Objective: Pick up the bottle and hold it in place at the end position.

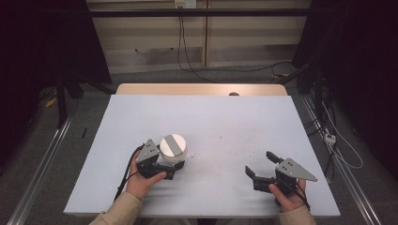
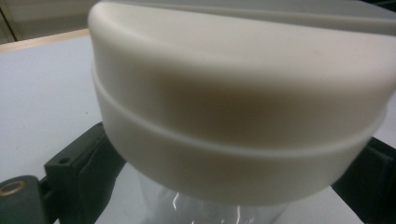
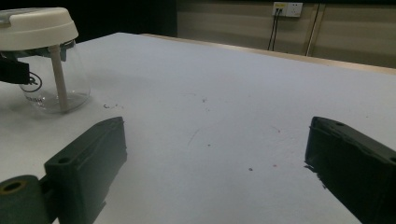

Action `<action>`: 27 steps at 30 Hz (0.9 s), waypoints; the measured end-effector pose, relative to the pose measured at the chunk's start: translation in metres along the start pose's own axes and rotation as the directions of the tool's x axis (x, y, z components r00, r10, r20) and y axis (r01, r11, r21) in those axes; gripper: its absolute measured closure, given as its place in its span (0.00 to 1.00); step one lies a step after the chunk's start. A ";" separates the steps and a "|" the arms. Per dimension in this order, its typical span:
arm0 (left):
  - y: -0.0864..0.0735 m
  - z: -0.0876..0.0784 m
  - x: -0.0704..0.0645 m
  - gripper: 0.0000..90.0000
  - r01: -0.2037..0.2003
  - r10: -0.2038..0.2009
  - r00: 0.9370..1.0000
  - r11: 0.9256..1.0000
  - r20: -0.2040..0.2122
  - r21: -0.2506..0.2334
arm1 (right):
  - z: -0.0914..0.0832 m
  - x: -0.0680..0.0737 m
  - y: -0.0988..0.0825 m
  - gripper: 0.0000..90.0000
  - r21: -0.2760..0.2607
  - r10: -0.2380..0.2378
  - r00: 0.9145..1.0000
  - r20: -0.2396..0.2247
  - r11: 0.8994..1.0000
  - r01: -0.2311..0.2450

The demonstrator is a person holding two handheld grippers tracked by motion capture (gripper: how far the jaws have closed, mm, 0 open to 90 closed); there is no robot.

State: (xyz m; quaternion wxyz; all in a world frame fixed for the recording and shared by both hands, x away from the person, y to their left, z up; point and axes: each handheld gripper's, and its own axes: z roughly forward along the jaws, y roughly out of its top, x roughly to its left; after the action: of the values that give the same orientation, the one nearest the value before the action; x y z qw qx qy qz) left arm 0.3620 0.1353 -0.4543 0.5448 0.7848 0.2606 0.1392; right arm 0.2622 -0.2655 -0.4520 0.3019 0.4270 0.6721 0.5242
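A clear glass jar (image 1: pixel 173 148) with a cream lid and a grey stripe across the top stands on the table's left front. My left gripper (image 1: pixel 174 161) reaches around it from the left, one jaw on each side of the glass just under the lid (image 2: pixel 233 107). Its fingers (image 2: pixel 79 172) stand wide, and a thin strip of table shows between each one and the glass. My right gripper (image 1: pixel 260 163) rests open near the front right with nothing between its jaws. From there the jar (image 3: pixel 46 60) stands far off to the left, a cream stick inside it.
A pale sheet covers the table (image 1: pixel 211 122), with a wooden edge (image 1: pixel 202 89) at the far side. A few small dark specks (image 3: pixel 205 100) mark the sheet. Cables (image 1: pixel 225 70) run across the floor behind, and a wall socket (image 3: pixel 287 8) is on the far wall.
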 end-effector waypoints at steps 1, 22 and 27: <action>0.000 0.001 0.000 0.06 0.001 -0.001 1.000 1.000 -0.001 -0.004 | 0.000 0.000 0.000 0.06 0.000 0.001 1.000 0.000 1.000 -0.001; 0.001 0.007 0.001 0.15 0.010 -0.010 1.000 1.000 -0.011 -0.024 | -0.001 -0.001 0.000 0.06 -0.004 0.001 1.000 0.006 1.000 -0.001; 0.001 0.008 -0.001 0.18 0.000 -0.001 1.000 1.000 -0.011 -0.021 | 0.000 -0.001 0.000 0.06 -0.004 0.001 1.000 0.005 1.000 -0.001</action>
State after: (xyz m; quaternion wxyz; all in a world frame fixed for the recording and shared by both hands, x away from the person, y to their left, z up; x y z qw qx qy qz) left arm 0.3656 0.1282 -0.4561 0.5516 0.7782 0.2623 0.1462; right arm 0.2624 -0.2667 -0.4515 0.3043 0.4280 0.6701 0.5246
